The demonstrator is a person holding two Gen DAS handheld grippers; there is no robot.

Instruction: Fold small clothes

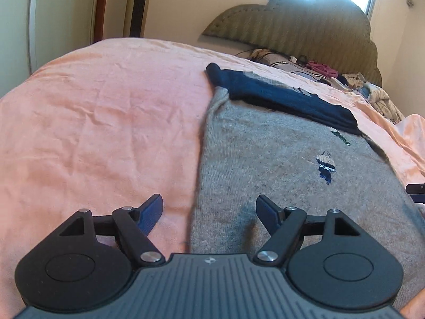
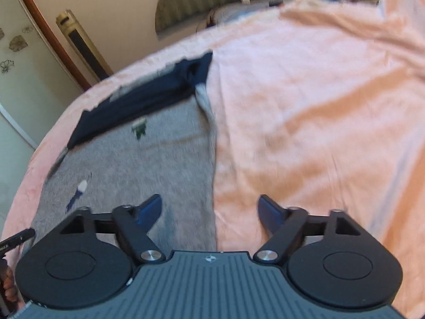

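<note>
Bedroom, wrinkled peach-pink bedsheet (image 1: 101, 122) as work surface, padded olive headboard (image 1: 305, 24) behind. Flat grey knit sweater with navy collar band (image 1: 279, 164) lies with long axis running away from both cameras. Left gripper (image 1: 209, 212) straddles its left side edge, right gripper (image 2: 209, 212) straddles its right side edge; both equally near. Each hovers low, jaws spread wide, holding nothing.
</note>
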